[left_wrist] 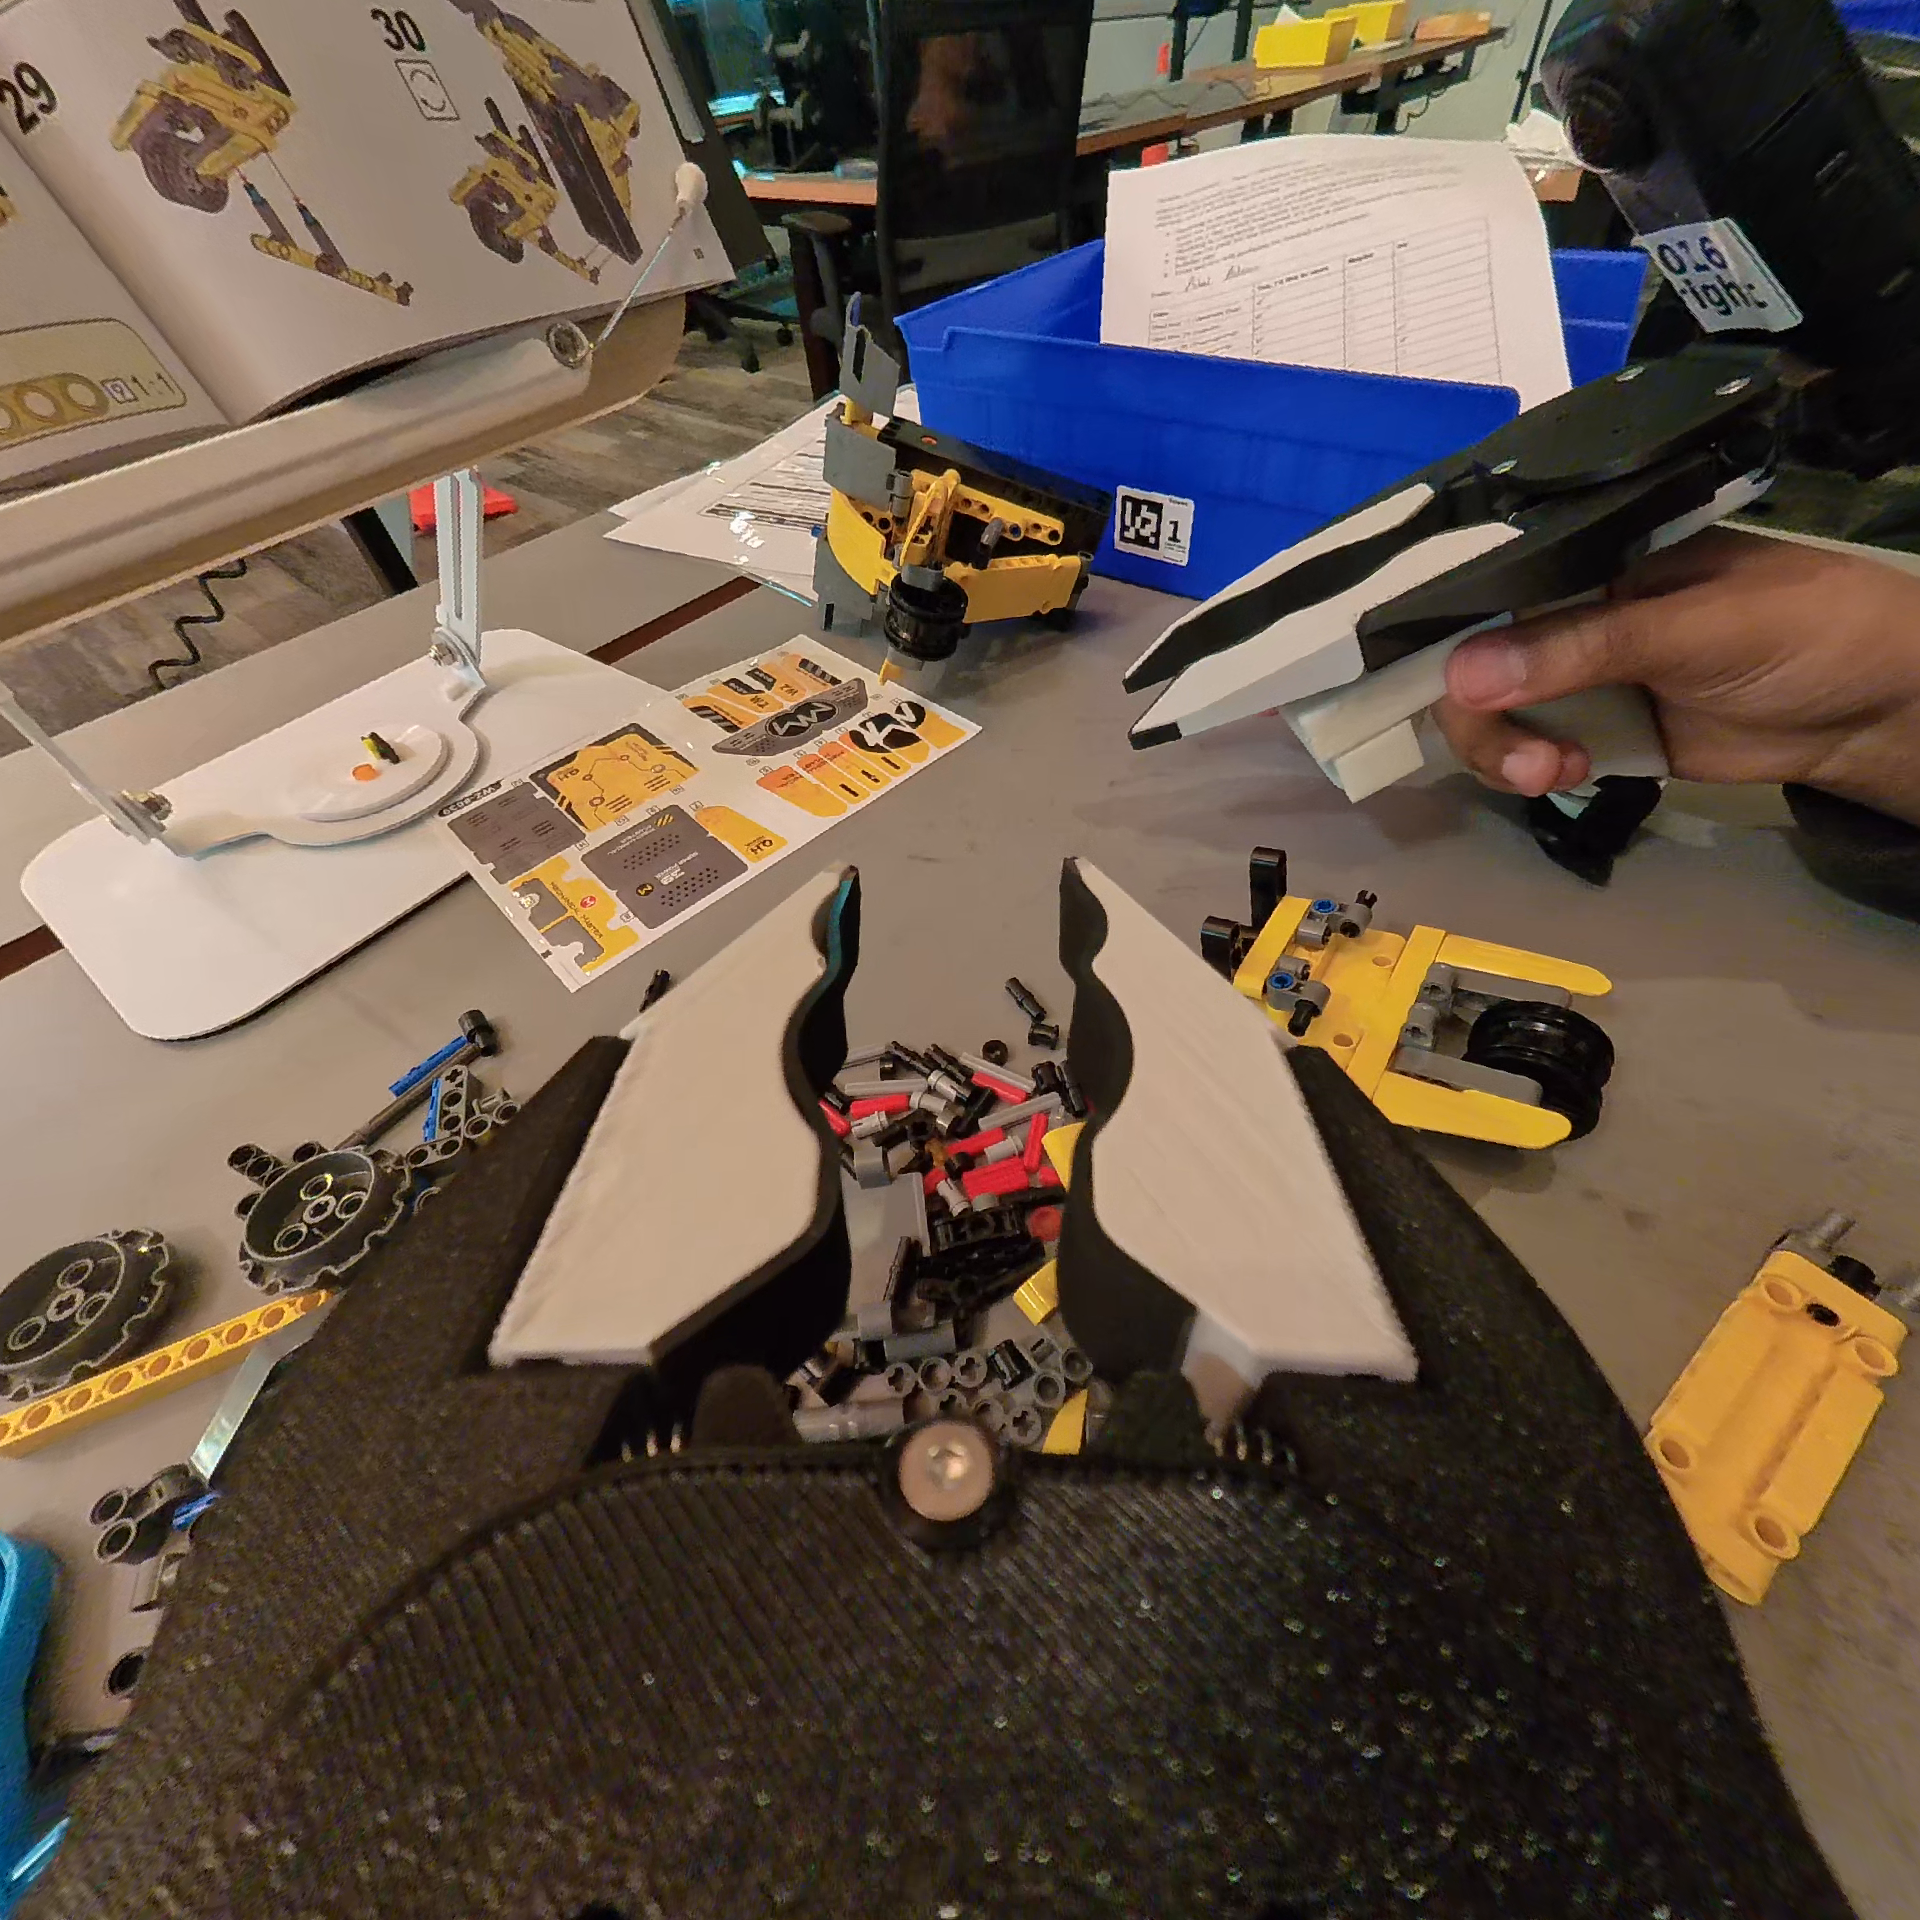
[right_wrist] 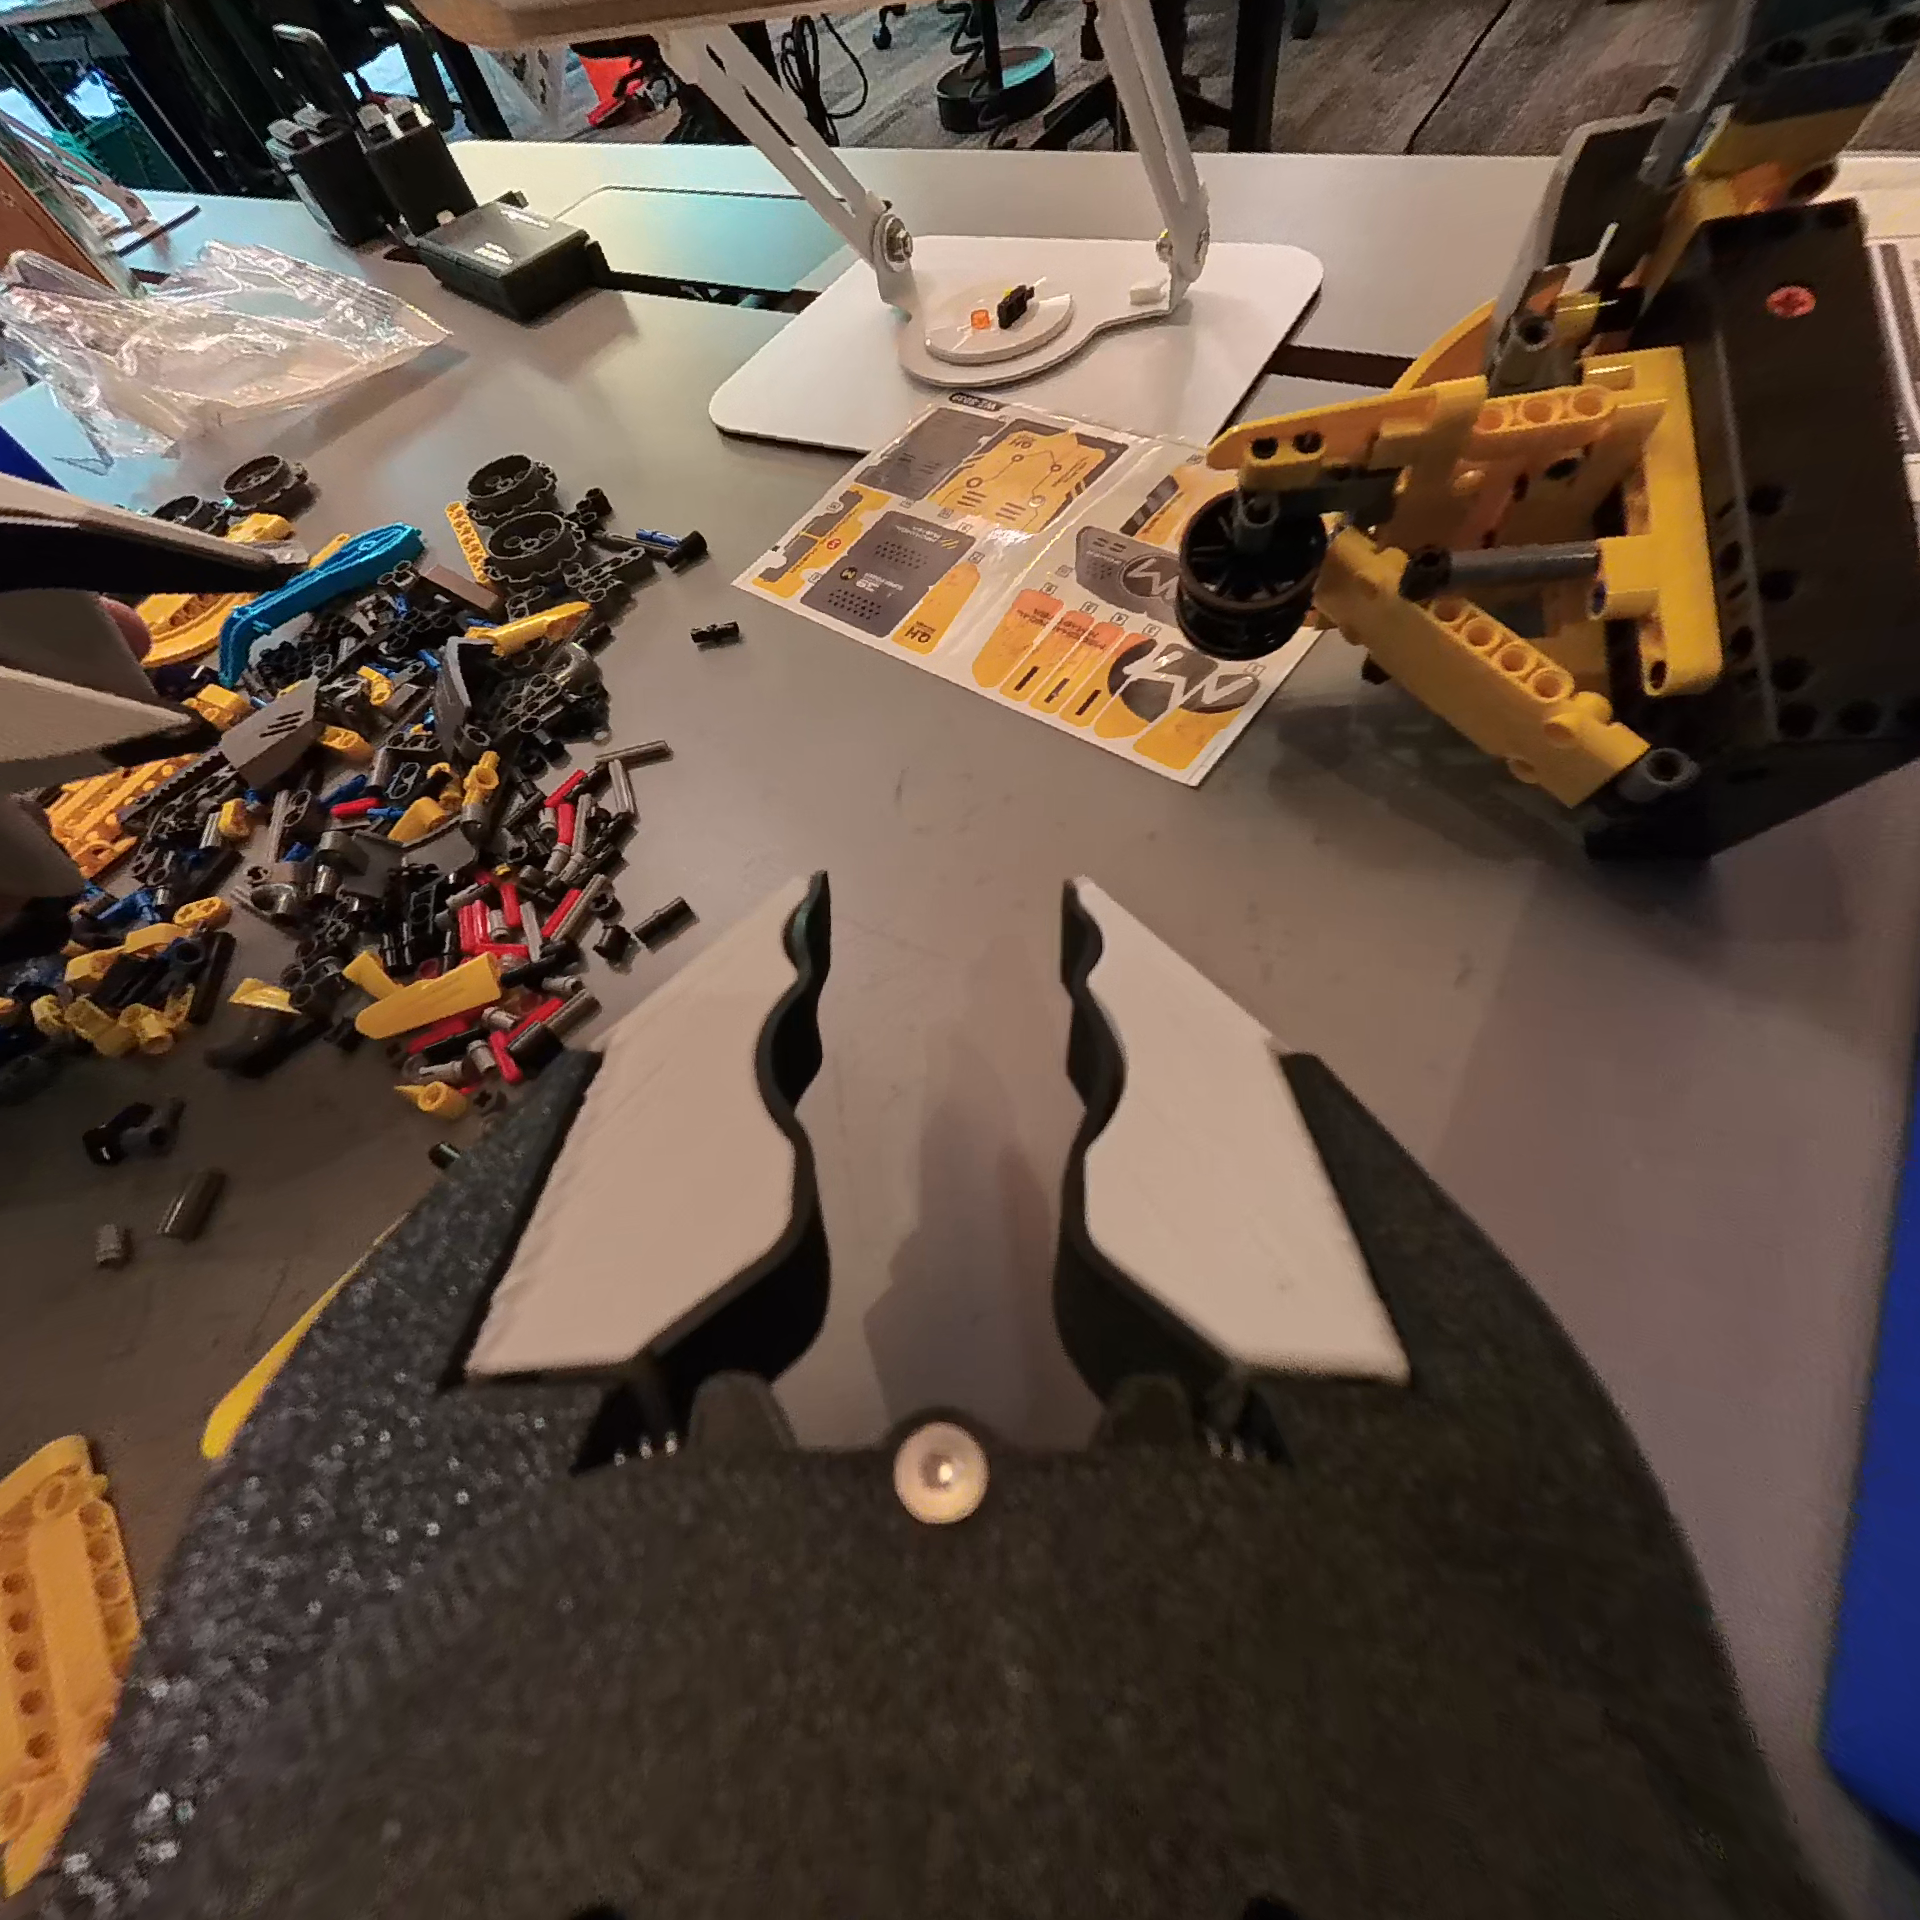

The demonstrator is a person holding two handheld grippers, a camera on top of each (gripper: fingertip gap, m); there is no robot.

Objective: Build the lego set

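Two grippers over a grey table [right_wrist: 1403,1039] strewn with building-toy parts.
Left gripper [left_wrist: 958,883]: fingers apart, empty, above the parts pile [left_wrist: 951,1153]; right gripper [right_wrist: 943,894]: fingers apart, empty, over bare table, pile [right_wrist: 343,831] to its left, sticker sheet [right_wrist: 1029,582] ahead, yellow-black model [right_wrist: 1621,540] right of it.

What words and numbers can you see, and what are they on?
I won't copy writing; these bear it:
Instruction booklet: step numbers.
Sticker sheet: small print.
Blue bin: white tag.
Paper form: tiny print.
Right gripper: white label.
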